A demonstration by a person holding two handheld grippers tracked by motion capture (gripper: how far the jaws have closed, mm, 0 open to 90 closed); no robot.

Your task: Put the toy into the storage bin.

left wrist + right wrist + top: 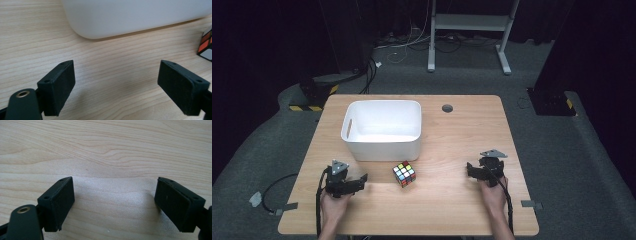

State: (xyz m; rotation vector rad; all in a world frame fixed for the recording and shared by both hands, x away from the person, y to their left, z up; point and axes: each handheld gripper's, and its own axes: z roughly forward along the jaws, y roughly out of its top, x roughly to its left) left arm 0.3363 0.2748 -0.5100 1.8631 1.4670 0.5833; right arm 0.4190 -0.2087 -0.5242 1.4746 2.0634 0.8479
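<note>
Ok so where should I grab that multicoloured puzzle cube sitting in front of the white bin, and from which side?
Take the multicoloured puzzle cube by two opposite flat side faces, probably with the left gripper, which is nearer and already open. The cube sits turned on the wooden table, a corner toward the person, so angle the fingers square to those faces. The white plastic bin stands just behind it, so come from the near side.

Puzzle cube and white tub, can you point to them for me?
puzzle cube (404, 173), high view, on its top face.
white tub (382, 146), high view, on its near outer wall.
</note>
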